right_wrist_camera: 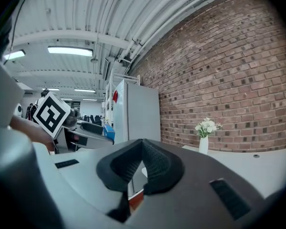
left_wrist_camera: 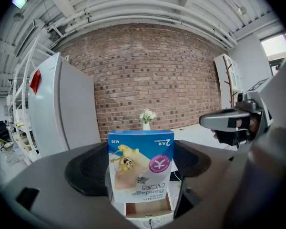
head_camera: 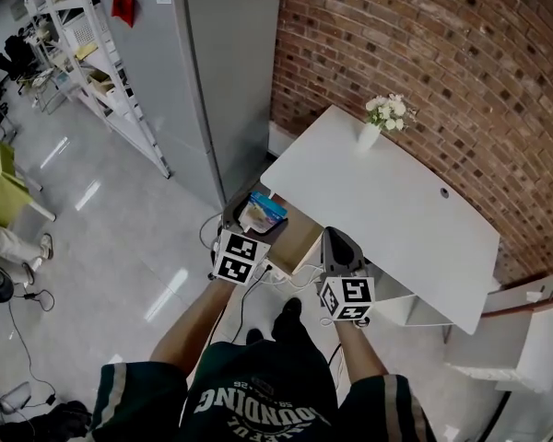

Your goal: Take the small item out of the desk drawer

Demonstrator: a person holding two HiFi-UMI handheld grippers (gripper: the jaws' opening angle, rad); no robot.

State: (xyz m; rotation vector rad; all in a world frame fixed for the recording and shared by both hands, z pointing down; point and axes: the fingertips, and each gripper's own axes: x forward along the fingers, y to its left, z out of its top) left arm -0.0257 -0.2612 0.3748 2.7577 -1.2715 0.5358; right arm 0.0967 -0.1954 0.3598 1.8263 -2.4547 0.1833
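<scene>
Brick wall [head_camera: 424,53] across the upper right, with a white desk [head_camera: 387,210] and a little vase of flowers [head_camera: 373,132] on top of it. At centre frame the drawer [head_camera: 295,242] is pulled open under the desk's edge. Our left gripper [head_camera: 257,215] has its jaws pinching the blue bandage box [left_wrist_camera: 140,163], which is upside down and up over the open drawer. Our right gripper [right_wrist_camera: 142,149], just right of the drawer, has its pads pressed together on nothing.
</scene>
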